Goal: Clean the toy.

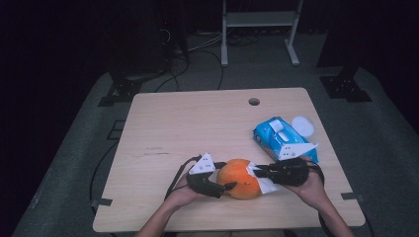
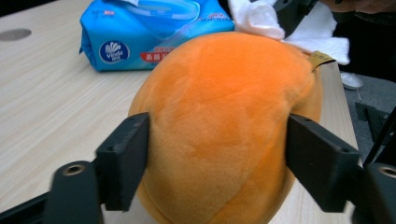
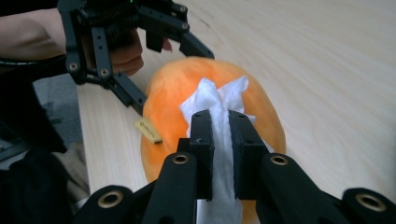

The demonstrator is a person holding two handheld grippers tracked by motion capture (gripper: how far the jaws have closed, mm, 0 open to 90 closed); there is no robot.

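Behind the orange plush toy (image 2: 224,126), blue "Virida" wet-wipe pack (image 2: 140,35).

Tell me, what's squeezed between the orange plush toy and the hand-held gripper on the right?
A white tissue, pinched in the right hand-held gripper and pressed against the orange plush toy; the right gripper view shows it best.

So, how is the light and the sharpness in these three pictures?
High view: the table is lit, the room behind is nearly black, and the whole picture is soft. Left gripper view: the orange plush toy is even-lit, and the near jaws are a little blurred. Right gripper view: the white wipe is bright and sharp, while the far tabletop goes pale.
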